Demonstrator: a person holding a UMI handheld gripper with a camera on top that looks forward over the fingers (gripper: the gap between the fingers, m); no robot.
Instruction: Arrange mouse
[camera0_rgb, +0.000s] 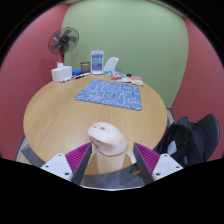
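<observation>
Pale beige computer mouse (106, 137), held between the two fingers of the gripper (108, 158); the magenta pads (78, 155) close against its flanks on both sides, jaws narrowed to the mouse's width. Mouse sits low, at the near edge of a round wooden table (55, 115). Beyond it, mid-table: blue patterned mouse mat (110, 94), lying flat, nothing on it. At the far rim: white tissue box (64, 73), blue-and-white carton (97, 61) upright, small scattered items beside it, too small to name. Black desk fan (64, 42) behind the tissue box. Black office chair (192, 137) just beside the table, to the right of the fingers
</observation>
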